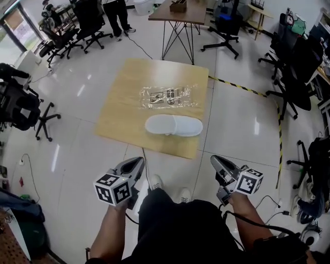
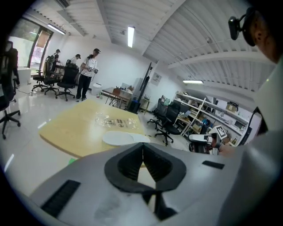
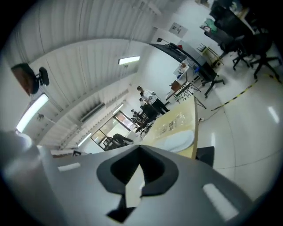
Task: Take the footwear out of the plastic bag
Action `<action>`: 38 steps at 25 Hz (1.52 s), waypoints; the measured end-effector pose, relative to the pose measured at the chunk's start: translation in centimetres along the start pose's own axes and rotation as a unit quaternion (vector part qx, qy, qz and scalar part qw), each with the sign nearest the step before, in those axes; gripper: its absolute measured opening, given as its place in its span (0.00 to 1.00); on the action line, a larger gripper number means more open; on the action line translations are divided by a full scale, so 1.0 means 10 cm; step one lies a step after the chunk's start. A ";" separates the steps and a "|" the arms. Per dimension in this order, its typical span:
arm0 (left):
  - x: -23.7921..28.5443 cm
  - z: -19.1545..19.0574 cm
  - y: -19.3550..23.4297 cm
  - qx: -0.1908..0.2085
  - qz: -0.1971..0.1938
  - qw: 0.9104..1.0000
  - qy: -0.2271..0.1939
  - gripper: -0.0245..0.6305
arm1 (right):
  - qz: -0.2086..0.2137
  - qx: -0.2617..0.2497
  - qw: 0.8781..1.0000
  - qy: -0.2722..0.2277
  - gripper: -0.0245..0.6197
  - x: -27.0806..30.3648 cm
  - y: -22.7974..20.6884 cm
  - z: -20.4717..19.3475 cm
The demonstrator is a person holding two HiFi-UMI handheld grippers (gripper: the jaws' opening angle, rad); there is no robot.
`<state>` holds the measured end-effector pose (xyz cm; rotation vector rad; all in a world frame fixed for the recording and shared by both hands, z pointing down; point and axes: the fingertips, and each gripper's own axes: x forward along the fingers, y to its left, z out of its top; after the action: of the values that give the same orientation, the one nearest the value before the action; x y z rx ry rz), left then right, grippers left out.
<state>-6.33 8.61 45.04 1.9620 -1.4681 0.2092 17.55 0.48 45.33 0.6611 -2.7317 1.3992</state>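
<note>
I see both grippers low and close to the body, over the white floor tiles. The left gripper (image 1: 136, 163) has its jaws together, tip against tip, and nothing is between them; the left gripper view shows this clearly. The right gripper (image 1: 218, 161) is the same, with jaws together and empty.

Both are well apart from the wooden board (image 1: 119, 111), which lies flat on the floor in front of me. On the board the pair of white slippers (image 1: 174, 126) lies side by side, near the edge closest to me, and it is outside the plastic bag (image 1: 169, 96). The bag is transparent with some printed labels. It lies flat just behind the slippers, and as far as I can see it does not touch them.

Two white shoes (image 1: 154, 181) stand on the tiles between the grippers. A yellow and black tape (image 1: 242, 86) runs over the floor to the right of the board. Behind the board stands a table (image 1: 178, 15) with thin metal legs.
</note>
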 end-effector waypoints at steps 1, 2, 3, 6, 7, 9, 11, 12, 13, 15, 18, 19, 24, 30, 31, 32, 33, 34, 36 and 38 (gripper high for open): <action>-0.06 -0.10 -0.03 -0.003 0.006 1.000 0.011 0.05 | -0.010 -0.020 1.000 0.015 0.04 -0.04 0.03 -0.09; -0.12 -0.18 -0.06 -0.004 0.011 1.000 0.018 0.05 | -0.017 -0.044 0.998 0.029 0.04 -0.08 0.08 -0.16; -0.17 -0.22 -0.09 -0.004 0.014 1.000 0.020 0.05 | -0.020 -0.071 0.996 0.040 0.04 -0.09 0.16 -0.22; -0.23 -0.18 -0.16 0.010 0.012 1.000 0.014 0.05 | -0.027 -0.136 0.989 0.059 0.04 -0.08 0.36 -0.31; -0.24 -0.15 -0.20 0.019 0.007 1.000 0.011 0.05 | -0.031 -0.143 0.987 0.062 0.04 -0.08 0.40 -0.34; -0.27 -0.11 -0.32 0.040 -0.002 0.999 0.003 0.05 | -0.044 -0.148 0.986 0.066 0.04 -0.11 0.47 -0.40; -0.31 -0.06 -0.42 0.060 -0.012 0.998 -0.006 0.05 | -0.057 -0.165 0.983 0.063 0.04 -0.15 0.54 -0.42; -0.34 -0.04 -0.46 0.069 -0.018 0.997 -0.010 0.05 | -0.062 -0.177 0.981 0.058 0.04 -0.17 0.59 -0.41; -0.39 -0.04 -0.49 0.076 -0.024 0.997 -0.012 0.05 | -0.067 -0.189 0.978 0.051 0.04 -0.20 0.66 -0.41; -0.51 -0.07 -0.55 0.089 -0.041 0.995 -0.011 0.05 | -0.079 -0.208 0.974 0.039 0.04 -0.25 0.83 -0.44; -0.73 -0.21 -0.60 0.099 -0.069 0.993 -0.007 0.05 | -0.102 -0.218 0.971 0.021 0.04 -0.34 1.04 -0.63; -0.80 -0.26 -0.60 0.101 -0.077 0.992 -0.007 0.05 | -0.109 -0.218 0.970 0.016 0.04 -0.37 1.10 -0.71; -1.13 -0.58 -0.54 0.102 -0.105 0.989 0.002 0.05 | -0.143 -0.222 0.965 0.009 0.04 -0.51 1.39 -1.19; -1.38 -0.67 -0.55 0.074 -0.105 0.992 -0.004 0.05 | -0.163 -0.194 0.967 0.024 0.04 -0.75 1.48 -1.47; -1.43 -0.66 -0.54 0.075 -0.102 0.992 -0.008 0.05 | -0.164 -0.191 0.967 0.026 0.04 -0.76 1.49 -1.49; -1.46 -0.65 -0.51 0.077 -0.096 0.992 -0.012 0.05 | -0.163 -0.190 0.968 0.028 0.04 -0.76 1.50 -1.51; -1.49 -0.65 -0.48 0.077 -0.090 0.993 -0.016 0.05 | -0.161 -0.189 0.968 0.030 0.04 -0.75 1.51 -1.52; -1.50 -0.64 -0.46 0.075 -0.084 0.993 -0.019 0.05 | -0.159 -0.187 0.969 0.033 0.04 -0.74 1.51 -1.52; -1.49 -0.66 -0.43 0.065 -0.076 0.995 -0.026 0.05 | -0.155 -0.190 0.969 0.037 0.04 -0.73 1.51 -1.50; -1.47 -0.67 -0.47 0.062 -0.073 0.995 -0.031 0.05 | -0.152 -0.200 0.967 0.035 0.04 -0.75 1.51 -1.43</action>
<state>-5.58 24.89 40.94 2.1838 -1.3705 0.1801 16.20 22.04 40.83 0.9232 -2.5951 0.7638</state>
